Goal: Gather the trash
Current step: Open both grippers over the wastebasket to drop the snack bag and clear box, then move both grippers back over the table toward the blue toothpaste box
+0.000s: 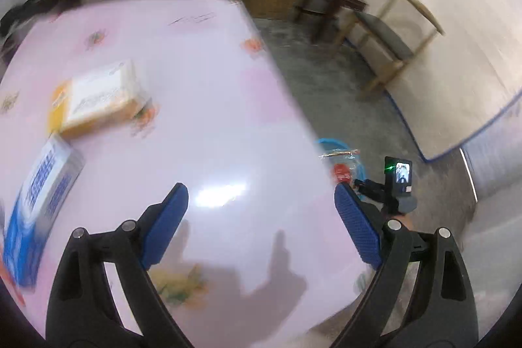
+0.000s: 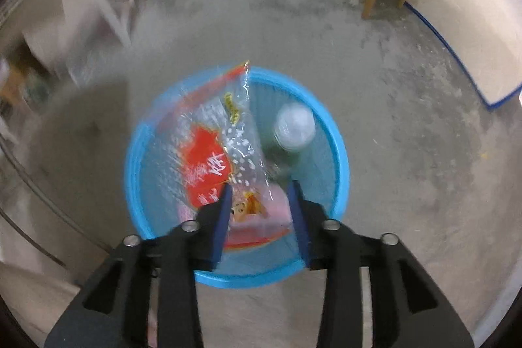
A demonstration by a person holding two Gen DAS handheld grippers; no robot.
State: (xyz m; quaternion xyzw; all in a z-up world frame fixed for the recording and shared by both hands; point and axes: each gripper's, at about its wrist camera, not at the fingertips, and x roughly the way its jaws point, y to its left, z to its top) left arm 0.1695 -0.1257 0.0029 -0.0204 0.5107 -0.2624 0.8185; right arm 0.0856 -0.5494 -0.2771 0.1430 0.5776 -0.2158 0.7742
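- Right gripper (image 2: 261, 204) points steeply down over a blue mesh bin (image 2: 339, 152) on the concrete floor (image 2: 407, 119); its blue pads stand partly apart, not pressing anything.
- Between and beyond those pads lies a clear plastic wrapper (image 2: 222, 145) with a red printed patch. Its long axis runs from the pads up toward the bin's far rim, and its far corner pokes above that rim.
- Whether the wrapper still brushes the left pad cannot be told; motion blur smears its lower end.
- Deeper in the bin sits a pale round thing (image 2: 295, 128), perhaps a cup or lid, too blurred to name, and something pink (image 2: 277, 211) shows under the wrapper.
- Left gripper (image 1: 261, 217) hangs over the pink flowered bench (image 1: 202, 87), jaws spread wide with nothing between them.
- On the bench lie a yellow and white box (image 1: 98, 100) and, nearer the picture's left edge, a blue and white box (image 1: 42, 201); the print on both is blurred beyond reading, and the blue one is cut off at the frame edge.
- Past the bench's right edge, in the left wrist view, only a slice of the bin and wrapper shows, partly hidden behind the right blue pad.
- Beside that slice the other gripper's body with a small lit screen (image 1: 403, 173) is seen.
- A wooden chair (image 1: 391, 48) stands on the floor beyond.
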